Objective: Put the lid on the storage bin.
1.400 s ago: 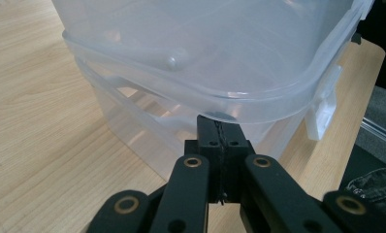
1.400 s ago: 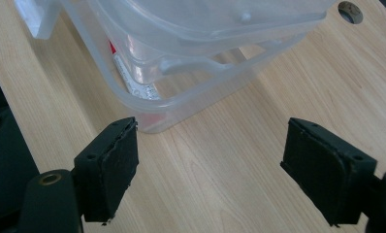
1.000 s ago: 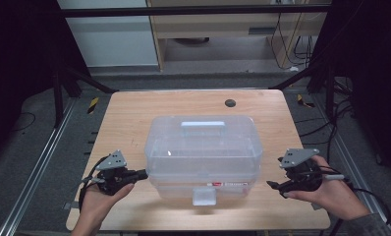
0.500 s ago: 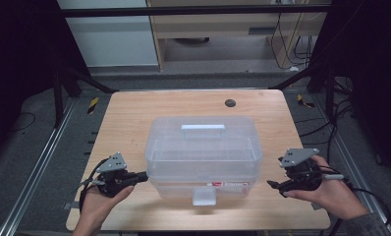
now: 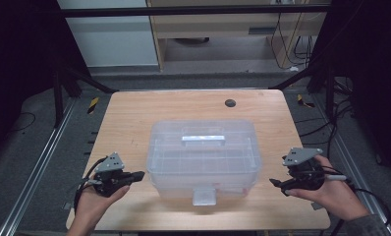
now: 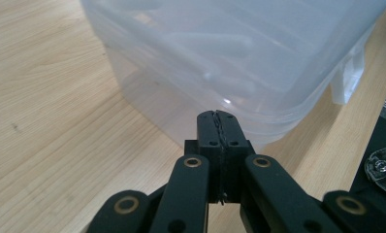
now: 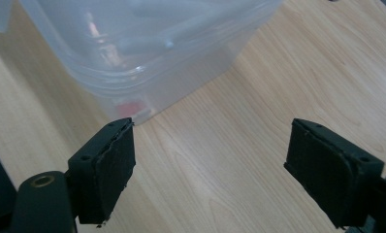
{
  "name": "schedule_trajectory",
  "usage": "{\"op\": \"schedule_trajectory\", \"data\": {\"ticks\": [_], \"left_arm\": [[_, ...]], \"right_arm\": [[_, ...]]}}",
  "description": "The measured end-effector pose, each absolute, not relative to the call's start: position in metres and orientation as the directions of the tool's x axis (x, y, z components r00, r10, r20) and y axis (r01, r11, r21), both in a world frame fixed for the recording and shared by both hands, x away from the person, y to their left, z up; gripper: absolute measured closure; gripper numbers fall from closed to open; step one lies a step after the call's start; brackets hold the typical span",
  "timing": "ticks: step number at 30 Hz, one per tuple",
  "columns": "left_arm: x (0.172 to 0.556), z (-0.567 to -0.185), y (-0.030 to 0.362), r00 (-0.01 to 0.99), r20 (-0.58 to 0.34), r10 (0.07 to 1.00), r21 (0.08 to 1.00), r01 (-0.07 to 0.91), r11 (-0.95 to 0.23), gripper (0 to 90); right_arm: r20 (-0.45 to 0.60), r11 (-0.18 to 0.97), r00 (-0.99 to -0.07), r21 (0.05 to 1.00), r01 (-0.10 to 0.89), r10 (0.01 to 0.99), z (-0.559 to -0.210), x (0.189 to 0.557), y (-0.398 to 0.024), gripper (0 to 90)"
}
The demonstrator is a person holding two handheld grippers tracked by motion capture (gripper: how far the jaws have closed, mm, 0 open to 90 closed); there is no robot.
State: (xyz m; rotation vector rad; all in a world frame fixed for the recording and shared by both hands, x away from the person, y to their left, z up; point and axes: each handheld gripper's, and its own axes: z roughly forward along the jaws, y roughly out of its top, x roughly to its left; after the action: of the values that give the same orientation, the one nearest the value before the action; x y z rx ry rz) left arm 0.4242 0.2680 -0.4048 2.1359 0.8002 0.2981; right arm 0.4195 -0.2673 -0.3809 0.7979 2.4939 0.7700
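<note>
A clear plastic storage box (image 5: 203, 157) with a lid stands shut in the middle of the wooden table (image 5: 129, 118). A white handle (image 5: 202, 139) lies on the lid and a front latch (image 5: 204, 196) faces the near edge. My left gripper (image 5: 140, 173) is shut and holds nothing; it points at the box's left wall (image 6: 181, 97) from close by, with its pads (image 6: 218, 121) pressed together. My right gripper (image 5: 274, 183) is open a short way off the box's right side (image 7: 147, 48). Its jaws have just been opening, and only bare table lies between its pads (image 7: 113, 155).
A small black round grommet (image 5: 229, 103) sits in the tabletop at the back. Metal rails run along the floor at the left (image 5: 41, 162). Cables hang at the back right (image 5: 287, 39).
</note>
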Motion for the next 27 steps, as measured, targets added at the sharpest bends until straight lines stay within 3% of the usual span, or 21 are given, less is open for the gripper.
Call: {"op": "schedule_trajectory", "data": {"ticks": [8, 16, 22, 25, 27], "left_arm": [[0.446, -0.414, 0.292, 0.714, -0.057, 0.698, 0.739, 0.500, -0.451, 89.9], [0.480, -0.433, 0.310, 0.659, -0.051, 0.751, 0.677, 0.575, -0.459, 90.0], [0.502, -0.445, 0.316, 0.609, -0.057, 0.791, 0.687, 0.599, -0.412, 89.3], [0.512, -0.452, 0.316, 0.583, -0.057, 0.811, 0.701, 0.601, -0.384, 82.6], [0.517, -0.457, 0.316, 0.556, -0.043, 0.830, 0.717, 0.596, -0.362, 71.2]], "right_arm": [[-0.236, 0.630, -0.649, 0.610, 0.481, 0.723, -0.393, 0.435, -0.278, 14.0], [-0.192, 0.574, -0.592, 0.589, 0.569, 0.783, -0.418, 0.468, -0.286, 16.7], [-0.172, 0.519, -0.531, 0.588, 0.621, 0.830, -0.437, 0.495, -0.287, 17.4], [-0.165, 0.476, -0.484, 0.601, 0.642, 0.860, -0.446, 0.508, -0.288, 17.6], [-0.160, 0.444, -0.449, 0.619, 0.649, 0.879, -0.451, 0.515, -0.290, 17.7]]}}
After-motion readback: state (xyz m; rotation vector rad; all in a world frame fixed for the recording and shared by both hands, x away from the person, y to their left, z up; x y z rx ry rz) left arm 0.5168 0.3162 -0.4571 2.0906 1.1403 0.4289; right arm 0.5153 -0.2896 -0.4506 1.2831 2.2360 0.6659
